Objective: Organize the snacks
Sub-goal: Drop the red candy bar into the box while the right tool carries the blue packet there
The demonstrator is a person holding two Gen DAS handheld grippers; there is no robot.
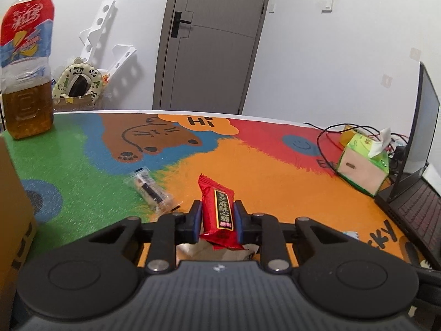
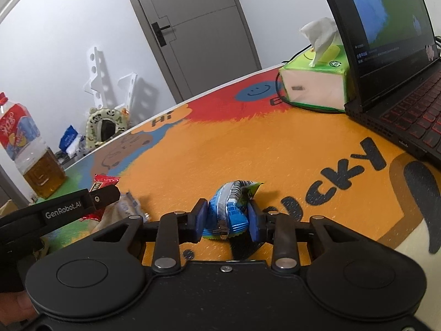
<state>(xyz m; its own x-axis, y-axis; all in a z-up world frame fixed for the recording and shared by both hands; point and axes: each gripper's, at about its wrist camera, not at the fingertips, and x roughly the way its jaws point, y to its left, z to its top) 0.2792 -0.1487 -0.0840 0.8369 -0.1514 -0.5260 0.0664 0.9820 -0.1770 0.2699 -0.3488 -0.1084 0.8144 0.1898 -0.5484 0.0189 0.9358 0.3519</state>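
My left gripper (image 1: 217, 218) is shut on a red snack packet (image 1: 219, 212) with yellow-framed black lettering, held above the colourful table mat (image 1: 275, 182). A clear-wrapped snack (image 1: 150, 190) lies on the mat just left of it. My right gripper (image 2: 227, 218) is shut on a blue and green snack packet (image 2: 230, 209), crumpled between the pads. In the right wrist view the left gripper (image 2: 103, 193) shows at the left with the red packet (image 2: 103, 182), and the clear-wrapped snack (image 2: 128, 207) lies below it.
A tea bottle (image 1: 26, 63) stands at the far left, with a cardboard box (image 1: 13, 207) at the left edge. A green tissue box (image 1: 363, 162) and an open laptop (image 1: 416, 171) stand at the right, with cables (image 1: 330, 135) behind.
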